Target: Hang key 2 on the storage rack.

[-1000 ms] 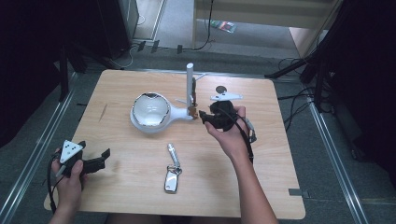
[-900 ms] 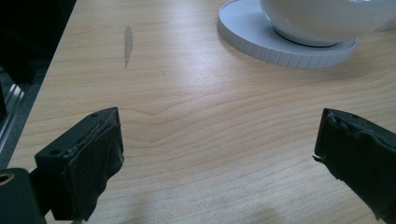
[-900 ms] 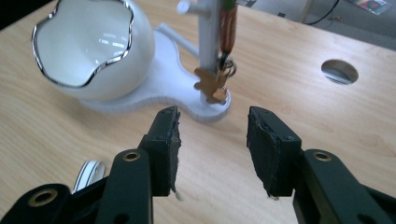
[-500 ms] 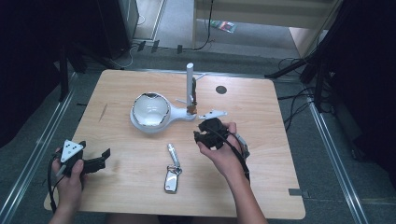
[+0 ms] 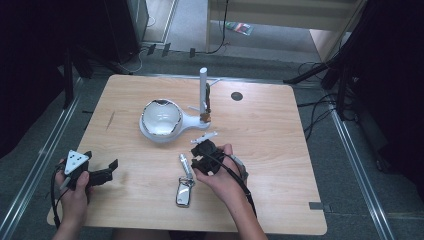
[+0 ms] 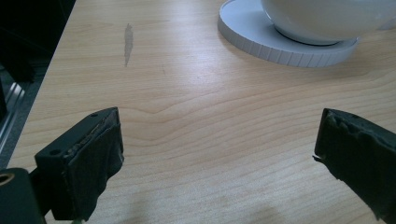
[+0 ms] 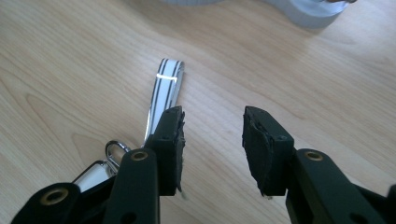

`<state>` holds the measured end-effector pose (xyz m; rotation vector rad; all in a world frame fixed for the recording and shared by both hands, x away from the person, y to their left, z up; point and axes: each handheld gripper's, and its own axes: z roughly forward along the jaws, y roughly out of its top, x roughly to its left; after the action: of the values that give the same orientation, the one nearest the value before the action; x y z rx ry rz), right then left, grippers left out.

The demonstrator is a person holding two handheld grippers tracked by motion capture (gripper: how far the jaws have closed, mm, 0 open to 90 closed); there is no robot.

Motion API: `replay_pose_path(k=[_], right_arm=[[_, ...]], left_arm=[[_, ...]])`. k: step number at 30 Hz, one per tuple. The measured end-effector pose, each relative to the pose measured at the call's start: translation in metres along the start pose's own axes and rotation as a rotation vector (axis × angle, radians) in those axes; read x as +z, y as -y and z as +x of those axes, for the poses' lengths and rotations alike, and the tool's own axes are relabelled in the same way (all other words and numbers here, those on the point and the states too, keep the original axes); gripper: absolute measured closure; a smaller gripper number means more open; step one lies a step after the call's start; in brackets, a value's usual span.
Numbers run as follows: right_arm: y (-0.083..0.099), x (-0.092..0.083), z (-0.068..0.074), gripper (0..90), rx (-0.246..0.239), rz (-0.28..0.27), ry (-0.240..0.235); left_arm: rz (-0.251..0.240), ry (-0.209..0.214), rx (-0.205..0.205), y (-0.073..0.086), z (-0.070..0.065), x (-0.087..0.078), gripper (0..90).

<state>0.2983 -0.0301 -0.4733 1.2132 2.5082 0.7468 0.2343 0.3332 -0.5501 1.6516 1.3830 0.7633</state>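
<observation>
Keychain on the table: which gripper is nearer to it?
Right. The right gripper sits right beside the keychain, jaws open with nothing between them, the strap just outside one jaw. The left gripper rests apart at the table's near left edge.

The right gripper (image 5: 199,156) comes back from the white stand (image 5: 172,125) toward the bench's near edge — now just beside the keychain (image 5: 185,180) — its jaws closing, nothing between them.

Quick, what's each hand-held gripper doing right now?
Left hand-held gripper: open, holding nothing.
Right hand-held gripper: open, jaws just closing, nothing between them, beside the key ring.
</observation>
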Motion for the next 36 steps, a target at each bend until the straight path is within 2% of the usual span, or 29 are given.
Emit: replay_pose_path(k=[2, 6, 9, 19, 36], right_arm=[[0.000, 0.005, 0.004, 61.4, 0.002, 0.010, -0.019], [-0.001, 0.011, 0.010, 62.1, 0.000, 0.028, -0.025], [0.000, 0.021, 0.016, 62.8, -0.004, 0.063, -0.034], [0.000, 0.035, 0.024, 63.8, 0.008, 0.116, -0.034], [0.001, 0.047, 0.035, 70.2, -0.027, 0.144, -0.007]], left_arm=[[0.003, 0.002, -0.001, 0.000, 0.000, 0.000, 1.7], [0.001, 0.000, -0.003, 0.000, 0.000, 0.000, 1.7], [0.000, 0.002, -0.003, 0.000, 0.000, 0.000, 1.7], [0.006, 0.000, -0.002, 0.000, 0.000, 0.001, 1.7], [0.007, 0.001, -0.003, 0.000, 0.000, 0.001, 1.7]])
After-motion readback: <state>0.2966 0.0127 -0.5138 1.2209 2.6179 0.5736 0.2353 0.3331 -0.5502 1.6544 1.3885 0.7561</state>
